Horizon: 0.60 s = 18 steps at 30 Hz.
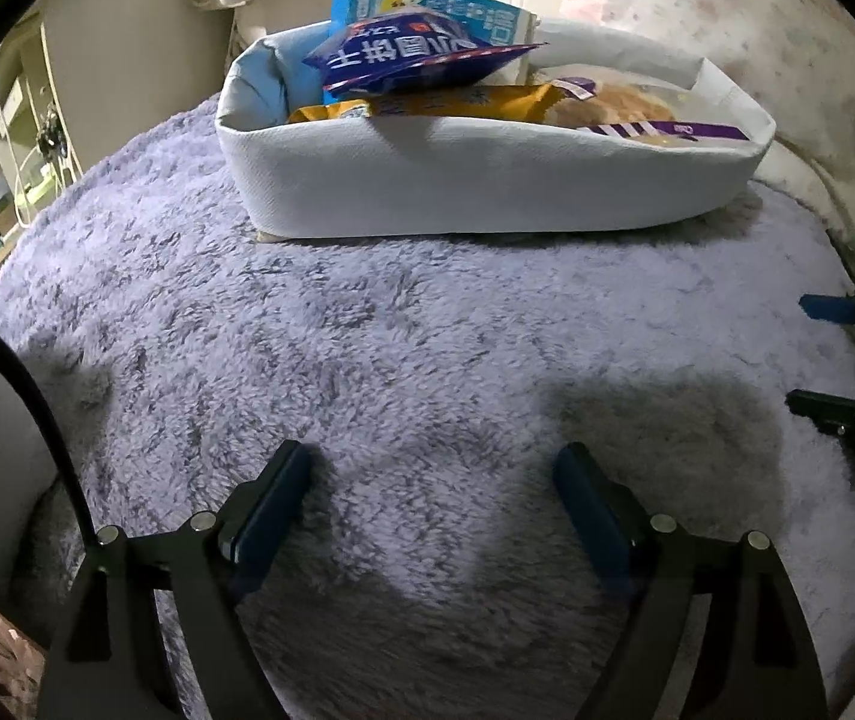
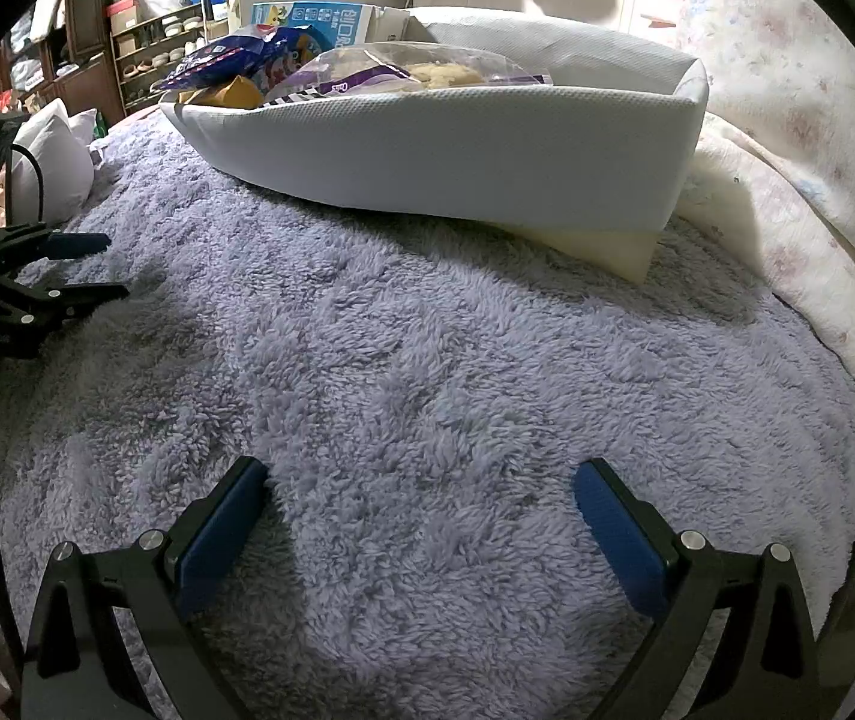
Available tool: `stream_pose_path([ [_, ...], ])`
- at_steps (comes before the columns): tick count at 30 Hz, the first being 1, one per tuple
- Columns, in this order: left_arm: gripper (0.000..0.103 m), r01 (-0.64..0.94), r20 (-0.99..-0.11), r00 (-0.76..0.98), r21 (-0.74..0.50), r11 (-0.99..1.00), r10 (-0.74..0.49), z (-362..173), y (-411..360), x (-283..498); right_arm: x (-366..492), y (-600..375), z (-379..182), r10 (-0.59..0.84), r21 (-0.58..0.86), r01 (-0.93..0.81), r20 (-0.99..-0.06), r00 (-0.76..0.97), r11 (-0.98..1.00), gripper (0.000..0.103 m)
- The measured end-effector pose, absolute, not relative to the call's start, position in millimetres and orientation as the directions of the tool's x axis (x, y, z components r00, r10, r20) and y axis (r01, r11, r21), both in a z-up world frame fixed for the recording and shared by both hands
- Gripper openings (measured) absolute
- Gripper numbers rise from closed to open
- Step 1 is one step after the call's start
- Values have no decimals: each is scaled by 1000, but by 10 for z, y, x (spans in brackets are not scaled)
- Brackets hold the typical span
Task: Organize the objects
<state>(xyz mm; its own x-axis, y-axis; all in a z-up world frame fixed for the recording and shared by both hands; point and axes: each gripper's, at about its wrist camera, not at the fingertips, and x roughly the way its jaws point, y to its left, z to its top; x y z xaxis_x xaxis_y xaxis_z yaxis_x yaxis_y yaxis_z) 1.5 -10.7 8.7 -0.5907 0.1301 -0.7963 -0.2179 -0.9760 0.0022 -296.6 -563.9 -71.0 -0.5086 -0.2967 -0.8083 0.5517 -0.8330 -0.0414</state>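
Two empty, open grippers [image 1: 436, 468] [image 2: 421, 480] near full basket [image 1: 487, 192]

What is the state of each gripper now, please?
Left gripper: open, nothing between its fingers, over the purple blanket.
Right gripper: open, holding nothing, over the same blanket.

Left hand-held gripper [image 1: 433, 510] tilts downward over the bed, jaws spread wide with nothing between them. Right hand-held gripper [image 2: 421, 516] tilts down likewise, jaws wide and empty.
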Motion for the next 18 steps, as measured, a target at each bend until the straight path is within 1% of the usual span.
stream_pose_path([
  [2, 84, -217, -798, -590, 9, -976, 124, 84, -79, 23, -2961, -5643, -707, -297, -40, 552, -808, -508, -833, 103],
  [10, 91, -204, -807, -581, 22, -979, 103, 70, -81, -62, -2982, -5684, -708, -281, -59, 550, -811, -512, -833, 103],
  [18, 94, -203, -810, -577, 23, -979, 101, 50, -113, -168, -2989, -5702, -720, -270, -72, 549, -812, -517, -833, 103],
])
